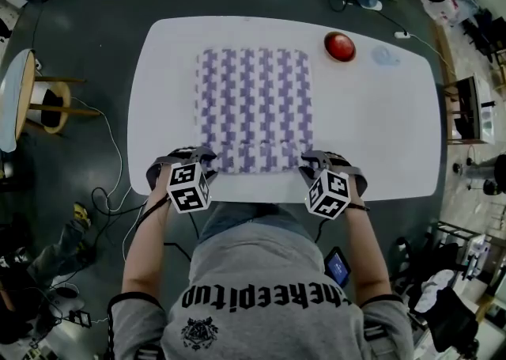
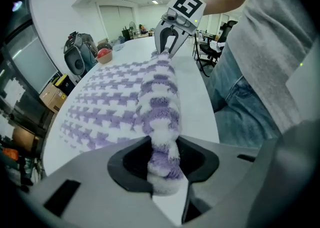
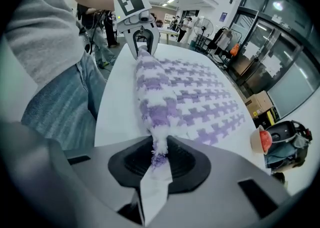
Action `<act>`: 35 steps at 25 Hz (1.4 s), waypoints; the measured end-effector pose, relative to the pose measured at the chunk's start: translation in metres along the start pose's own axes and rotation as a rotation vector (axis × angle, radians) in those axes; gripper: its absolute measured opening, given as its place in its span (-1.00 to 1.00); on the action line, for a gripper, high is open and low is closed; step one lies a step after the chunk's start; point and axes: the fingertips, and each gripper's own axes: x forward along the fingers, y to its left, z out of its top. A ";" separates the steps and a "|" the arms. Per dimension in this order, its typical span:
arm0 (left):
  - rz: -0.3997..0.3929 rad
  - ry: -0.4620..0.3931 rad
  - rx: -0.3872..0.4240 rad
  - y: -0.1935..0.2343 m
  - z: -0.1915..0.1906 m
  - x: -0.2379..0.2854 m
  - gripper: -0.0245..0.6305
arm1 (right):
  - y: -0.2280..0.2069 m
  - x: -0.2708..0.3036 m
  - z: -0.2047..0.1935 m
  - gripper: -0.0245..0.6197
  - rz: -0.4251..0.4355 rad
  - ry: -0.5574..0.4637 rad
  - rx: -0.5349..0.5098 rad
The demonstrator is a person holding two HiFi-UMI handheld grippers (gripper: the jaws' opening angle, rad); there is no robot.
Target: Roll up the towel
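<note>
Judging the towel (image 1: pixel 254 109) soft, light and floppy, probably grippy; best taken at the near corners, turning both together to keep the roll even. Lies spread on the white worktop (image 1: pixel 379 129), reaching away ahead of the fingers (image 2: pixel 131 164), near hem bunched between them. Clenched on it at both corners: left gripper (image 2: pixel 162 172) on one, right gripper (image 3: pixel 157 164) on the other

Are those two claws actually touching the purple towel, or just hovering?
Touching. The left gripper view shows the left gripper pinching the towel at its bunched near edge; the right gripper view shows the right gripper pinching the other end.
</note>
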 end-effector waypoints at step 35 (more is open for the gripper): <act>-0.095 -0.160 -0.204 0.054 0.025 -0.010 -0.41 | -0.059 -0.017 -0.008 -0.60 0.086 -0.124 0.249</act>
